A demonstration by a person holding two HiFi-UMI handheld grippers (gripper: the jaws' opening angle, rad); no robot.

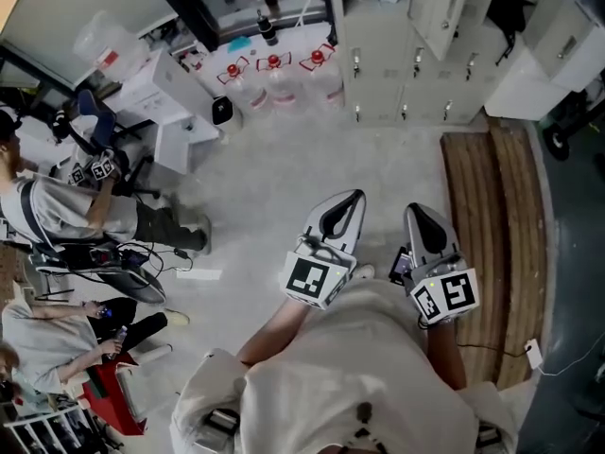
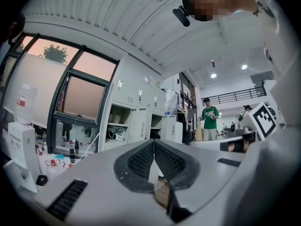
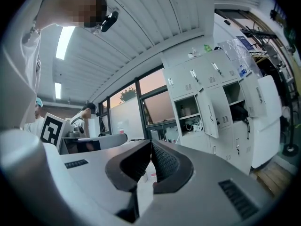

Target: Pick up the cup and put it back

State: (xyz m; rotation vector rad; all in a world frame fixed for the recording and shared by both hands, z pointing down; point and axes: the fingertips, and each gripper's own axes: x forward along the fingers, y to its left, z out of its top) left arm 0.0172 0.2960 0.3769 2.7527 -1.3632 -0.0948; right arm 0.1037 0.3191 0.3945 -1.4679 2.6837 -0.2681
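Observation:
No cup shows in any view. In the head view my left gripper (image 1: 351, 198) and my right gripper (image 1: 416, 210) are held side by side at waist height over the grey floor, both pointing level toward the lockers. From its own camera the left gripper (image 2: 154, 143) has its dark ribbed pads meeting at the tip with nothing between them. The right gripper (image 3: 151, 143) looks the same in its view: jaws together and empty. Each gripper's marker cube sits close to my body.
Grey lockers (image 1: 406, 45) stand ahead, some with open doors (image 3: 207, 107). Water jugs with red caps (image 1: 274, 78) line the floor beside them. A wooden pallet (image 1: 492, 235) lies to the right. Seated people (image 1: 57, 206) are at the left; a person in green (image 2: 209, 119) stands far off.

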